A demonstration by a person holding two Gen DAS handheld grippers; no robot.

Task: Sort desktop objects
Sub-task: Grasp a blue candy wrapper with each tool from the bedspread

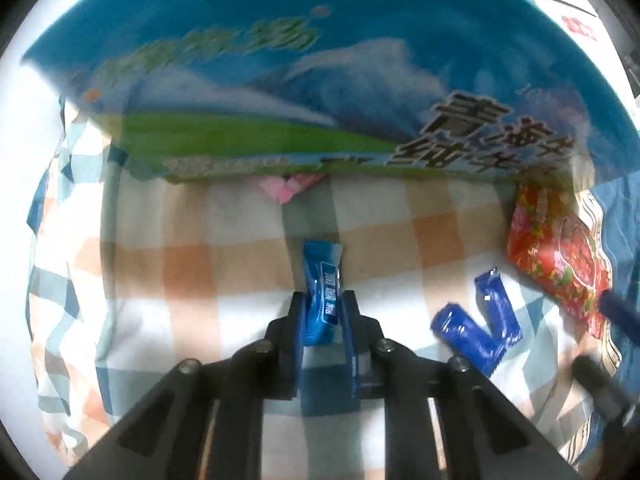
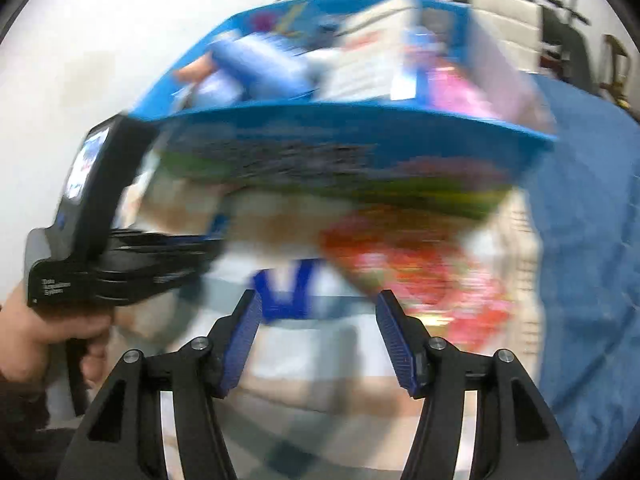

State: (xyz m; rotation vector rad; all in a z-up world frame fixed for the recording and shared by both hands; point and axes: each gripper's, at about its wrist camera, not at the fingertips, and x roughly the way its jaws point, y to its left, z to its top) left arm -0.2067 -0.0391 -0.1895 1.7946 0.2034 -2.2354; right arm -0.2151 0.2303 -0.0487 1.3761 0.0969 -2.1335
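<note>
My left gripper (image 1: pixel 322 300) points down at the checked cloth (image 1: pixel 224 240) and is shut on a light-blue sachet (image 1: pixel 320 264), which stands up between its pads. Two dark-blue packets (image 1: pixel 476 324) lie in a V to its right, and a red printed snack bag (image 1: pixel 560 264) lies beyond them. In the blurred right wrist view my right gripper (image 2: pixel 318 308) is open with nothing between its fingers. It hangs above the dark-blue packets (image 2: pixel 288 284), with the red bag (image 2: pixel 420 276) to its right. A hand (image 2: pixel 32 332) holds the left gripper's body (image 2: pixel 100 240) at the left.
A large blue box (image 1: pixel 360 80) printed with mountains and green fields stands right behind the cloth. Its open top (image 2: pixel 360 60) holds several items. A pink piece (image 1: pixel 288 188) lies at its foot. A blue cloth (image 2: pixel 592 240) covers the right side.
</note>
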